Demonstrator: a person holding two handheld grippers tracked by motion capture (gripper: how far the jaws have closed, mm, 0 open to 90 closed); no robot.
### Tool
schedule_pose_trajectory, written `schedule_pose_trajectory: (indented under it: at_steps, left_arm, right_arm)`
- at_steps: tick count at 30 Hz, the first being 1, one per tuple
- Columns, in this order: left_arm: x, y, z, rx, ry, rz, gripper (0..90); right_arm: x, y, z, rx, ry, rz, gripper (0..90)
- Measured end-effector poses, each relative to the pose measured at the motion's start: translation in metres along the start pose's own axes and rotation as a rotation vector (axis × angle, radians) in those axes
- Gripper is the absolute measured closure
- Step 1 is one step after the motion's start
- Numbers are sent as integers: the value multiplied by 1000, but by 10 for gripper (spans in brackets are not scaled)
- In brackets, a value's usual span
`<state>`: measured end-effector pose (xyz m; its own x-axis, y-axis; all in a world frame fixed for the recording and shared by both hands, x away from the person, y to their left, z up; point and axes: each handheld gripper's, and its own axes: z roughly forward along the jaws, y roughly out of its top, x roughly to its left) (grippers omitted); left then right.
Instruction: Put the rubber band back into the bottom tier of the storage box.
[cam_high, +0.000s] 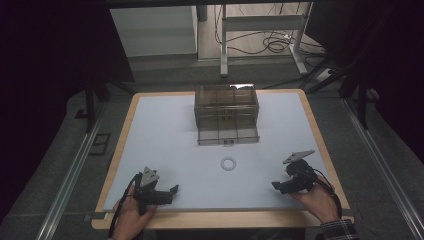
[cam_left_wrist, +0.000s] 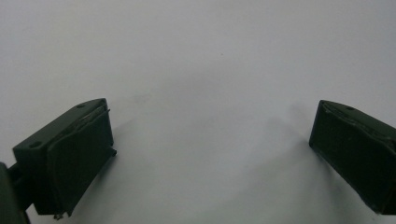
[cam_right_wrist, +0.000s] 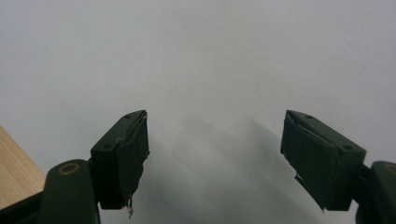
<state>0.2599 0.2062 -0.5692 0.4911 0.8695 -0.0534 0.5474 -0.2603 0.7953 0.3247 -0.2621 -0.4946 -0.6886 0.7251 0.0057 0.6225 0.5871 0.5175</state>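
both pairs of jaws stand wide apart with nothing between them. in the left gripper view the left gripper (cam_left_wrist: 212, 154) shows two blocky black fingers (cam_left_wrist: 70, 154) with flat rubbery pads, spread over smooth, matte white surface. in the right gripper view the right gripper (cam_right_wrist: 215, 158) shows the same chunky black shapes, and a wedge of pale wood at its lower left edge, which the left gripper view lacks.

the high view gives the layout that the gripper views cannot: the left gripper (cam_high: 172, 191) rests at the near left of the table (cam_high: 165, 135), held in a hand (cam_high: 131, 220), its grey three-cornered plate on top; the right gripper (cam_high: 276, 186) sits at the near right in the other hand (cam_high: 317, 200), above a checked sleeve (cam_high: 339, 230). both point inward toward the table's middle. the table is a white sheet framed by a light wooden rim with rounded corners.

between the grippers and a little farther off lies a small white ring (cam_high: 229, 163), flat on the white surface, round and thin, faint against it, well apart from both grippers.

farther still, at the far middle, stands a box (cam_high: 226, 107) of smoky, see-through plastic, rectangular, divided into compartments, with a shallow drawer (cam_high: 228, 136) pulled out toward the near side.
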Motion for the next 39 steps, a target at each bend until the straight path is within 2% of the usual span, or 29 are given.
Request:
schedule_pose_trajectory:
  at_steps: [21, 31, 39]
  left_arm:
    - [0, 0, 0, 0, 0, 0, 0]
    - [0, 0, 0, 0, 0, 0, 0]
    - [0, 0, 0, 0, 0, 0, 0]
  right_arm:
    - [1, 19, 7, 31, 32, 12, 398]
    - [3, 35, 13, 33, 40, 6, 449]
    - [4, 48, 20, 42, 58, 27, 499]
